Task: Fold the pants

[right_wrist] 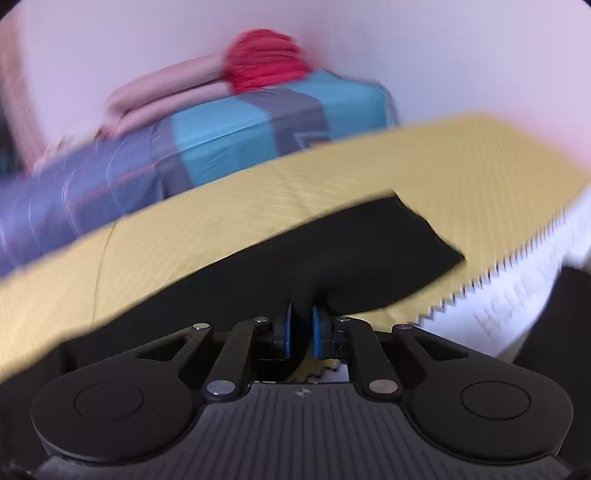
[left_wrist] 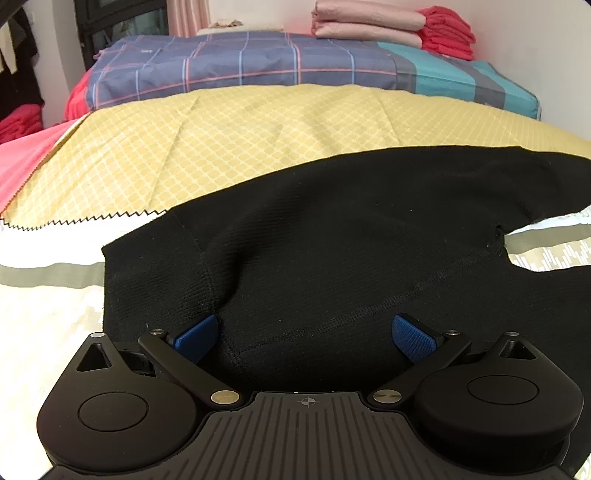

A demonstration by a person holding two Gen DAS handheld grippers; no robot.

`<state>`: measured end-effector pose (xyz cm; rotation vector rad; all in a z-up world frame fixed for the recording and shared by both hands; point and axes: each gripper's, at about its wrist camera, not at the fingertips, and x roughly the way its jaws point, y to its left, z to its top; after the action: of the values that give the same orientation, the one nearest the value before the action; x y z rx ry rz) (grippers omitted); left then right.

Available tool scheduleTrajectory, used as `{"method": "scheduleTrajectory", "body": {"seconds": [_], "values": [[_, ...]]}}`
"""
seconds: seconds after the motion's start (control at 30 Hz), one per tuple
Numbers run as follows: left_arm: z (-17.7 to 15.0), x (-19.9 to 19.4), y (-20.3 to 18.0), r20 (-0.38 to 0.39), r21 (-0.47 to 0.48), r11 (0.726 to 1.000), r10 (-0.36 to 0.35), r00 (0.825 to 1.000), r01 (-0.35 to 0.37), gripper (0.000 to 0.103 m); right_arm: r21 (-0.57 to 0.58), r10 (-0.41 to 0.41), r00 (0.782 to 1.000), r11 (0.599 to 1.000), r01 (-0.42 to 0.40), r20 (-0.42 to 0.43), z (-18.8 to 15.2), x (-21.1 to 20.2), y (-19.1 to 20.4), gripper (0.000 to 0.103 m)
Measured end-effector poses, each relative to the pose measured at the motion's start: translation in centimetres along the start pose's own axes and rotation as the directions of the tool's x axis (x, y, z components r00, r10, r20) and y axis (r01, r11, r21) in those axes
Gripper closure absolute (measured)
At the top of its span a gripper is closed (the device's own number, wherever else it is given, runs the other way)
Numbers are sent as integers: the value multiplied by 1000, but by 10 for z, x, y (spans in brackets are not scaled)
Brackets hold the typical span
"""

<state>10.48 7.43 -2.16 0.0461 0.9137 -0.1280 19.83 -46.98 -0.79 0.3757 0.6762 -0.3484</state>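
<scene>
Black pants [left_wrist: 332, 236] lie spread on the bed over a yellow patterned cloth [left_wrist: 229, 140] and a white striped sheet [left_wrist: 44, 306]. My left gripper [left_wrist: 304, 332] is open, its blue pads [left_wrist: 195, 338] wide apart and resting low on the waist end of the pants. In the blurred right wrist view one pant leg [right_wrist: 332, 251] stretches away over the yellow cloth [right_wrist: 258, 192]. My right gripper [right_wrist: 302, 332] is shut on the black fabric of that leg, pinched between its blue pads [right_wrist: 286, 332].
A folded plaid blue quilt [left_wrist: 258, 62] lies behind the yellow cloth, with folded pink [left_wrist: 365, 22] and red [left_wrist: 447, 33] textiles stacked on it against the wall. Pink cloth [left_wrist: 26, 158] lies at the left. The quilt also shows in the right wrist view [right_wrist: 221, 136].
</scene>
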Motion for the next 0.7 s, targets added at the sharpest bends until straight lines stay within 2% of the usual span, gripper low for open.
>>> {"method": "scheduleTrajectory", "body": {"seconds": [0.03, 0.1, 0.13, 0.2, 0.27, 0.43, 0.57, 0.7], "values": [[0, -1, 0, 2, 0, 1000, 1, 1000, -1, 0, 20, 16, 1000, 1000, -16, -5, 0, 1, -4, 89], [-1, -1, 0, 3, 1, 1000, 3, 1000, -3, 0, -39, -7, 1000, 999, 6, -15, 1, -2, 2, 84], [-1, -1, 0, 3, 1, 1000, 5, 1000, -5, 0, -38, -15, 1000, 999, 14, -20, 2, -8, 4, 76], [-1, -2, 0, 3, -1, 1000, 5, 1000, -5, 0, -13, -8, 1000, 1000, 8, -9, 4, -27, 4, 66], [0, -3, 0, 0, -5, 1000, 6, 1000, -6, 0, -33, 33, 999, 999, -34, -11, -3, -49, 4, 45], [1, -19, 0, -4, -38, 999, 3, 1000, -3, 0, -101, 151, 988, 983, -155, -42, -34, -112, 3, 29], [-8, -48, 4, 32, -73, 997, -20, 999, 22, 0, -150, 230, 969, 959, -242, -91, -69, -155, 3, 28], [-25, -80, 2, 80, -68, 997, -26, 996, 32, 0, -203, 276, 952, 933, -298, -131, -105, -190, 7, 27]]}}
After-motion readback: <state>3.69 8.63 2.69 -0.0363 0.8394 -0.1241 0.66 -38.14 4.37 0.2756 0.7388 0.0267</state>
